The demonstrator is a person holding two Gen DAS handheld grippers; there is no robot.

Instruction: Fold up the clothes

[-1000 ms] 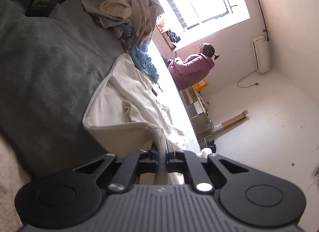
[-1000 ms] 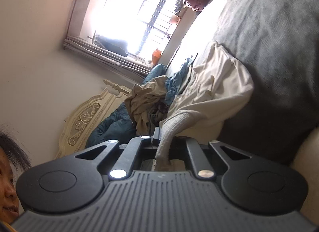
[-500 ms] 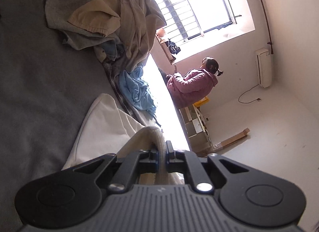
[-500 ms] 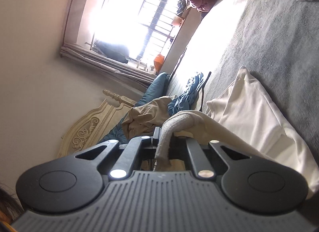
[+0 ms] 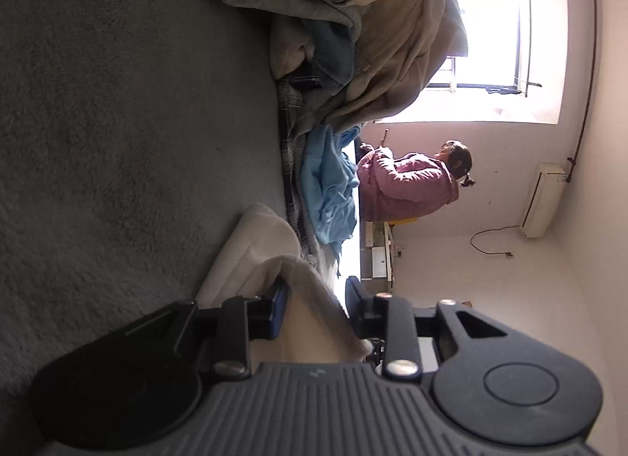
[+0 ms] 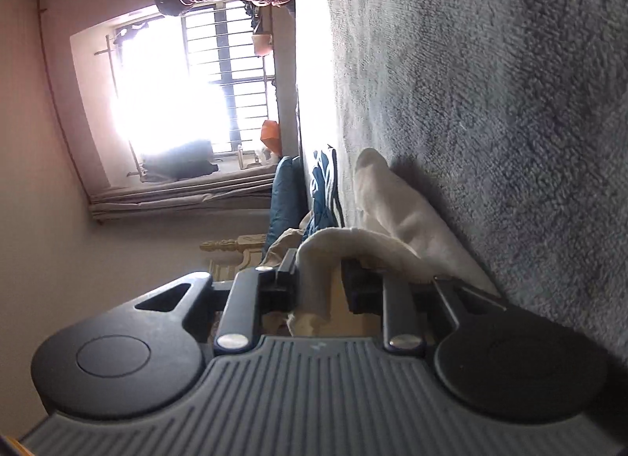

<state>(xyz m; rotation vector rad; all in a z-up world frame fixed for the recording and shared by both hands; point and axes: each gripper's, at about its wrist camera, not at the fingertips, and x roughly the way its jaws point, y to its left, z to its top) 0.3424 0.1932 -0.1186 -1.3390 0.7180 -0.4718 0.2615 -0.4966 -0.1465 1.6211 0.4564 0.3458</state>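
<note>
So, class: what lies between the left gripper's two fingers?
In the left wrist view, the cream garment lies between the fingers of the left gripper; its jaws have just been opening and no longer pinch it.

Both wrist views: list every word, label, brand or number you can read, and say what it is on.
None can be read.
Small pale mark on the ribbed housing of the left claw: too small to read.
The same mark on the right claw: too small to read.
Wall air conditioner: no legible label.

Folded garment (image 5: 255, 244) lies on blanket (image 5: 117, 122) beside clothes pile (image 5: 353, 44).
</note>
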